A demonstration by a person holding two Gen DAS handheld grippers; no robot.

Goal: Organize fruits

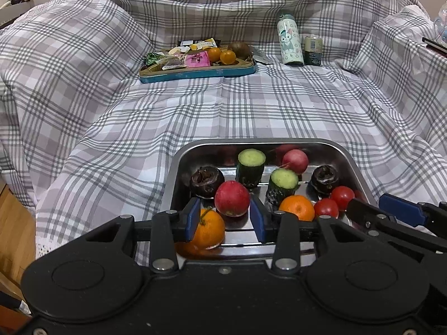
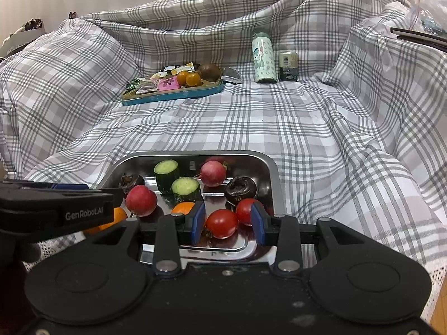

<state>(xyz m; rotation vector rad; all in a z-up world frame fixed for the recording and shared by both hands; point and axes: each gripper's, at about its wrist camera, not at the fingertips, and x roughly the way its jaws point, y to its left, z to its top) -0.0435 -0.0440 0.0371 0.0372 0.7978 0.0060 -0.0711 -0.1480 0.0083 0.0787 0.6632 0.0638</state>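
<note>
A steel tray [image 1: 178,162] [image 2: 275,173] sits near me on the plaid cloth. It holds two oranges [image 1: 209,231] [image 1: 297,208], two red radishes [image 1: 232,198] [image 2: 213,173], two cucumber pieces [image 1: 251,167] [image 2: 185,188], two dark water chestnuts [image 1: 206,181] [image 2: 241,189] and two tomatoes [image 2: 222,223] [image 2: 245,209]. My left gripper [image 1: 226,220] is open over the tray's near edge, with the near orange and a radish between its fingers. My right gripper [image 2: 227,223] is open around a tomato.
A blue tray [image 1: 195,74] [image 2: 173,96] at the back holds snack packets, two small oranges [image 1: 222,55] and a kiwi [image 1: 239,50]. A printed bottle [image 1: 290,42] and a green can [image 1: 313,50] stand right of it. The plaid cloth rises in folds on both sides.
</note>
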